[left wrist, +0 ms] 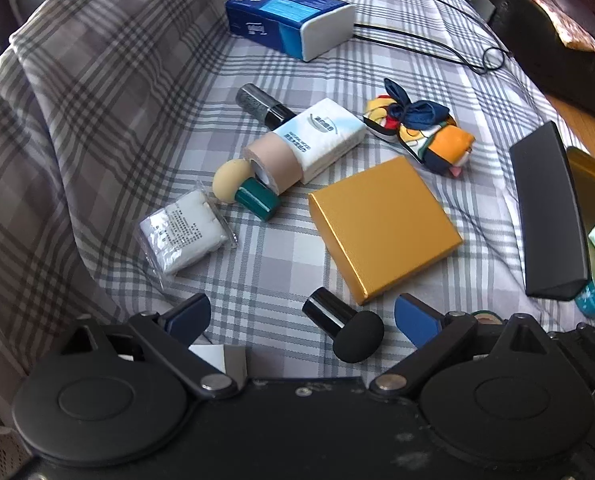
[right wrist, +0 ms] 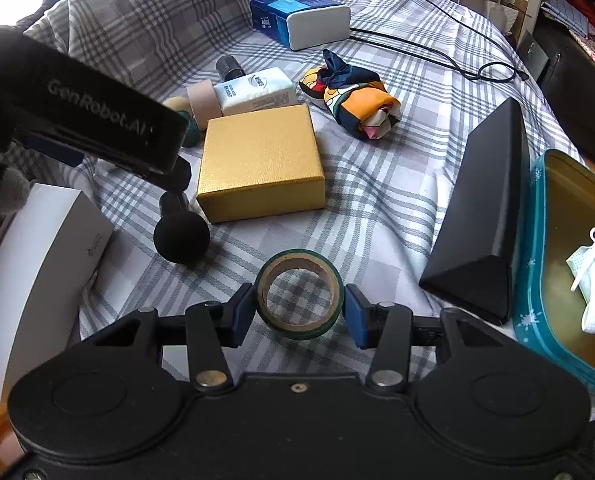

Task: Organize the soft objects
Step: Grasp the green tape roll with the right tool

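A plaid cloth (right wrist: 377, 208) covers the surface, with a gold box (right wrist: 259, 162) at its middle. The right gripper (right wrist: 299, 314) pinches a green tape roll (right wrist: 299, 294) between its 2 pads, low over the cloth. The left gripper (left wrist: 301, 320), fingers spread wide, hangs over a black sponge applicator (left wrist: 343, 330) beside the box

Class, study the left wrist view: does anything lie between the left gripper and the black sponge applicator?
Nothing visible does. The left gripper stands open over the cloth, and the sponge applicator lies bare between its fingers. The gold box lies close beside it, off to one side, not in the path.
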`<state>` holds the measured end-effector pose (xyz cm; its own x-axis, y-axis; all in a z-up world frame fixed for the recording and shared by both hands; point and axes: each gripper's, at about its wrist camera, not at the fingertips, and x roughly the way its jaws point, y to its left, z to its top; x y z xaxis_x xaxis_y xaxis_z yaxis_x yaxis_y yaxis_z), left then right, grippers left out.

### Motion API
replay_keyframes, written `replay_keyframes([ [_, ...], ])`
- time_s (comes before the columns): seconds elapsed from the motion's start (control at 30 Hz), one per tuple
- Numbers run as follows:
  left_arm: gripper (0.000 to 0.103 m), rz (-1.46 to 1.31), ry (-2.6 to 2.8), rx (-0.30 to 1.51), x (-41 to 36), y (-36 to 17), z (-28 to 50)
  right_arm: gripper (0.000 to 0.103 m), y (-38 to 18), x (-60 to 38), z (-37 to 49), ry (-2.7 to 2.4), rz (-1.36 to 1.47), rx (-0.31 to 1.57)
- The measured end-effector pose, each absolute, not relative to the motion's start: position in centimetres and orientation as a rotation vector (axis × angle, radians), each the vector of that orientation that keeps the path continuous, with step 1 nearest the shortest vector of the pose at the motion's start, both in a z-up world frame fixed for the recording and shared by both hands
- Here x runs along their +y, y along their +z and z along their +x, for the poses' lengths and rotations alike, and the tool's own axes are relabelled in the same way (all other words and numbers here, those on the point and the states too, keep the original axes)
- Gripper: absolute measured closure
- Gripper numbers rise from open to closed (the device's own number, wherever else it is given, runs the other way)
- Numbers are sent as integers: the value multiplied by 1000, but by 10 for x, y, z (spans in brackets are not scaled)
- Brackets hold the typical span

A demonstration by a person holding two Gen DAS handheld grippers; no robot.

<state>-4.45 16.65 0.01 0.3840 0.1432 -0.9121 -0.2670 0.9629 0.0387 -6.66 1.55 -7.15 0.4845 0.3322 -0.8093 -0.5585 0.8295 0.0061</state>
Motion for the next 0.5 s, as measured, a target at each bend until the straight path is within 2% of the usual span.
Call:
replay_keyframes([
  [0.2, 12, -59, 184, 1173, 157, -7, -45, 55, -69, -4, -73, 569, -224, 921],
  [0.4, 12, 12, 132, 1205, 147, -20, -41, 55, -67, -23, -68, 580, -138, 930],
  [0.5, 16, 26, 118, 1226, 145, -30, -36, 55, -64, -31, -67, 583, -93, 913],
])
